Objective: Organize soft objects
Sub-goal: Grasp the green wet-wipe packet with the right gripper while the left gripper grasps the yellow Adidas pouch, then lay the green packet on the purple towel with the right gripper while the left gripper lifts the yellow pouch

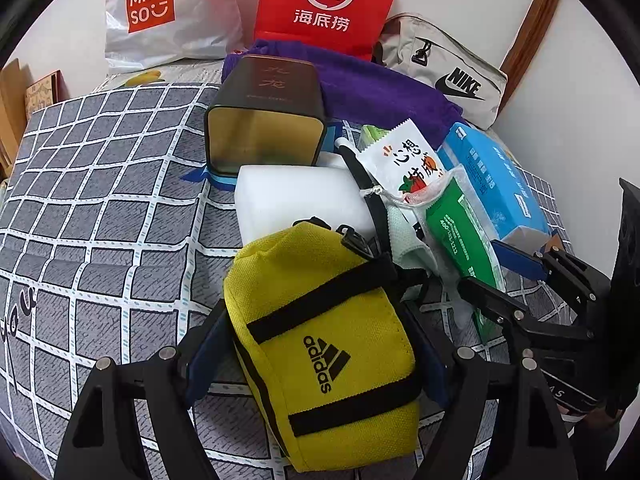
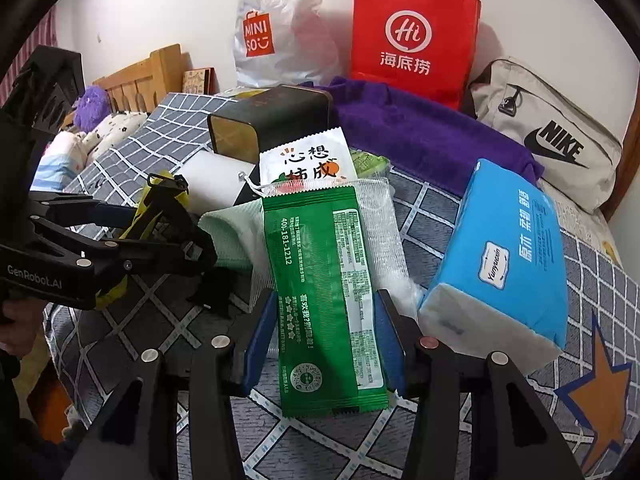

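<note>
Gathering step: the left gripper (image 1: 320, 356) is clamped on the yellow Adidas pouch (image 1: 320, 344) on the checked bedspread (image 1: 100, 200). The right gripper's (image 2: 326, 340) pads flank the green wipes packet (image 2: 328, 300) (contact unclear); next comes a firm squeeze, then a lift.

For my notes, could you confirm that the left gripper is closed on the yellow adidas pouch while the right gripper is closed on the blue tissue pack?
Not quite: the right gripper is closed on the green packet, as the right wrist view shows; the blue tissue pack lies beside it. The left gripper does hold the yellow adidas pouch.
</note>
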`<act>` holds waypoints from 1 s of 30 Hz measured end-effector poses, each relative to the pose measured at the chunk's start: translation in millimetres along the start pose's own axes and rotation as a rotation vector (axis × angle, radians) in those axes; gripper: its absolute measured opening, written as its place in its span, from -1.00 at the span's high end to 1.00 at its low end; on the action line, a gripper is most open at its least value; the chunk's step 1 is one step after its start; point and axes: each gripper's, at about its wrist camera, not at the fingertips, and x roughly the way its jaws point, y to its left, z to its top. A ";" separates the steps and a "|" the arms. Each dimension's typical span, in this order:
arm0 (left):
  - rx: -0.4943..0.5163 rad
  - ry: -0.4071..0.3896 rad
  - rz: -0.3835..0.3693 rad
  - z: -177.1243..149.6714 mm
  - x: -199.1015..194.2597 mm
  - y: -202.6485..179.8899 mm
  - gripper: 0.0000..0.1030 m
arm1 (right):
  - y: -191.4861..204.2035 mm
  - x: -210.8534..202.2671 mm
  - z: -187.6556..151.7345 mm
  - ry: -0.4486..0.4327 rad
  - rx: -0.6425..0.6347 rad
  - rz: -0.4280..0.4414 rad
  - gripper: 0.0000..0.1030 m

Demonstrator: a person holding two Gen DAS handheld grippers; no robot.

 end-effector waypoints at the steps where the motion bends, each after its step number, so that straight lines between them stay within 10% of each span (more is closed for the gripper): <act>1: 0.000 0.000 -0.002 -0.2 -0.1 0.0 -0.57 | 2.2 0.6 0.8 -0.002 -0.013 -0.010 0.00; 30: -0.014 -0.094 0.013 46.3 -53.4 12.5 -0.57 | -46.7 -50.4 36.3 -0.012 0.177 -0.008 0.25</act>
